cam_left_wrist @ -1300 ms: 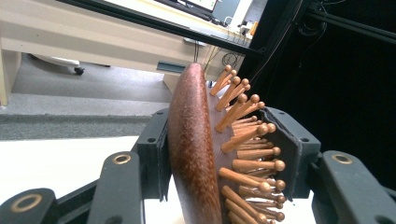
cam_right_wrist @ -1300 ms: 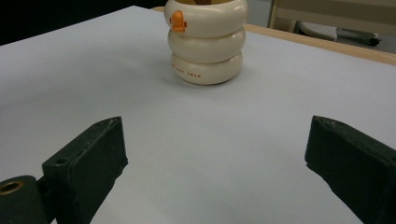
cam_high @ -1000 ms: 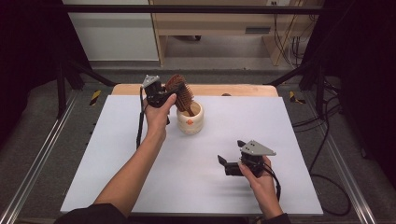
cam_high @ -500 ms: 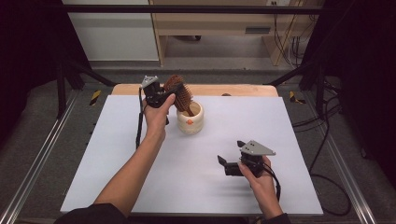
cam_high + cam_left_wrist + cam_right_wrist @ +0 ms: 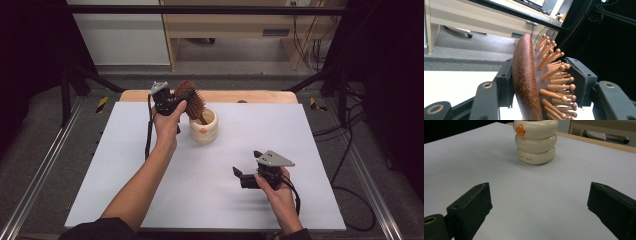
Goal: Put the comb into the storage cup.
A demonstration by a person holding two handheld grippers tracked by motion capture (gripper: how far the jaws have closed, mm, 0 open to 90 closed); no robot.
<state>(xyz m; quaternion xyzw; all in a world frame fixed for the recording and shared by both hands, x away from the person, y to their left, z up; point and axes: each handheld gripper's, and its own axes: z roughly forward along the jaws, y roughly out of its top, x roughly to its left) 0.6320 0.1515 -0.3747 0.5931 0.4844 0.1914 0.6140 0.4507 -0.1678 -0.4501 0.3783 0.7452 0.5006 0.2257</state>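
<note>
Left gripper (image 5: pixel 172 100): clamped on wooden hairbrush (image 5: pixel 191 100), handle in cream cup (image 5: pixel 204 131) | right gripper (image 5: pixel 248 167): jaws wide, empty, near white mat (image 5: pixel 125 150)

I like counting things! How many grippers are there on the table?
2. The left black gripper holds the brown wooden hairbrush over the cream ringed cup; the right black gripper waits open nearer the person.

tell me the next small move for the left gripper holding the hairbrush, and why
Probably ease the jaws open and let go. The left gripper clamps the wooden hairbrush by its head, and the handle already stands tilted inside the cream cup. The right gripper rests open on the table, well clear of the cup.
</note>
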